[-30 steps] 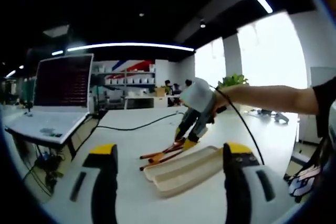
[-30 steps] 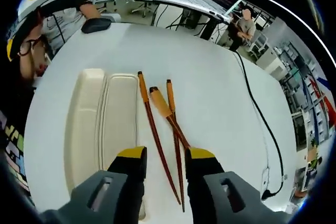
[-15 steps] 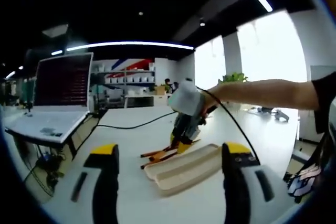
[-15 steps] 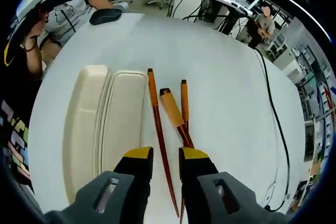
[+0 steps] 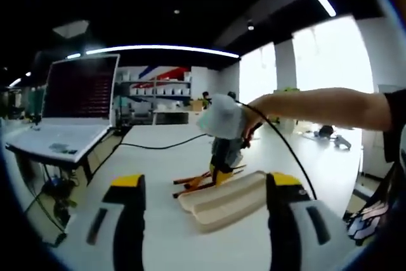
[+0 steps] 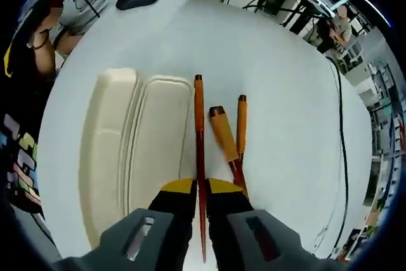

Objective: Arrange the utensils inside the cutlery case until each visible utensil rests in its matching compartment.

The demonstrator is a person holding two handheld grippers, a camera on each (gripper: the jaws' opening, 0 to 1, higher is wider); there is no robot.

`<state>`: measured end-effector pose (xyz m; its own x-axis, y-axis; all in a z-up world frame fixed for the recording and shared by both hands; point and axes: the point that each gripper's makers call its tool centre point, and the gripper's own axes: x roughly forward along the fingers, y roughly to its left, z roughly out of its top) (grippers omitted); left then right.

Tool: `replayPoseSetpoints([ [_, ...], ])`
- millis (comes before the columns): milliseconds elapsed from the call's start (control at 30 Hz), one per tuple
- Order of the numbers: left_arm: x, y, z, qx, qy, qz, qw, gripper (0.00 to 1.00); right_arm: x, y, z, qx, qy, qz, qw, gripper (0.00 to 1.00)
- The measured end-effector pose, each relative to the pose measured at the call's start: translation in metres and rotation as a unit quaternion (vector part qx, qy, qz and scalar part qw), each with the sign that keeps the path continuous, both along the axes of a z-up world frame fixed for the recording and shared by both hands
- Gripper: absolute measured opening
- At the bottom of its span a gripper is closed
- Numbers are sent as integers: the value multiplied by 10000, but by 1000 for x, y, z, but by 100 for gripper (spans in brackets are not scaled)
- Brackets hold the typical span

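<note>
Left gripper view: the left gripper [image 5: 206, 211] hangs with jaws wide apart, nothing between them, above the white table [image 5: 158, 157]. Beyond it lies the cream, smooth, long case [image 5: 222, 198], and the right gripper [image 5: 219, 172] reaches down to the utensils just behind it.

Right gripper view: the right gripper [image 6: 200, 190] is clamped on a slim reddish chopstick [image 6: 199, 150] with an orange handle, its long axis running straight away from the jaws, handle end far. It lies just beside the case [image 6: 133, 150]. A second chopstick [image 6: 241, 128] and a thicker-handled utensil [image 6: 223, 136] lie alongside.
</note>
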<state>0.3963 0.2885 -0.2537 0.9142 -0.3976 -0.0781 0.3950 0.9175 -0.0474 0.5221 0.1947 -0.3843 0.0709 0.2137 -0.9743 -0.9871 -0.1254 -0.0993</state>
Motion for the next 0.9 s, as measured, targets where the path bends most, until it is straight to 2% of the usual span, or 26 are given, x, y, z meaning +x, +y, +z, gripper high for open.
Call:
replayPoseSetpoints([
  [67, -3, 0, 1, -17, -12, 5, 10000, 82, 1, 0, 0, 43, 134, -167, 9998, 4],
  [167, -4, 0, 3, -35, -41, -1, 10000, 82, 2, -2, 1, 249, 143, -63, 9996, 3],
  [200, -4, 1, 4, -37, -54, 3, 10000, 82, 1, -1, 1, 305, 82, -61, 9995, 3],
  [267, -4, 1, 3, -27, -64, -6, 10000, 82, 10, 4, 3, 308, -242, 126, 9992, 3],
  [300, -3, 1, 1, -16, -42, -4, 10000, 81, 10, 4, 3, 313, -360, 325, 9983, 3],
  [333, -2, 2, 0, -8, -25, 24, 10000, 81, 10, 4, 3, 282, -373, 422, 9980, 3],
  [400, 1, 3, -4, 12, 36, 97, 9999, 80, 10, 5, 3, 227, -312, 291, 9988, 3],
  [467, 1, -1, -8, 113, 81, 26, 9999, 79, 10, 4, 3, 71, -263, -24, 9996, 3],
  [600, -2, -6, -5, 84, 40, -115, 9999, 73, 8, 2, 3, -46, -263, 41, 9996, 3],
  [767, -2, -7, -7, 120, 70, -135, 9998, 74, 8, -6, 9, 38, -212, -294, 9993, 2],
  [900, -2, -8, -7, 83, 80, -162, 9998, 74, 8, -16, 8, -33, -209, -285, 9994, 2],
])
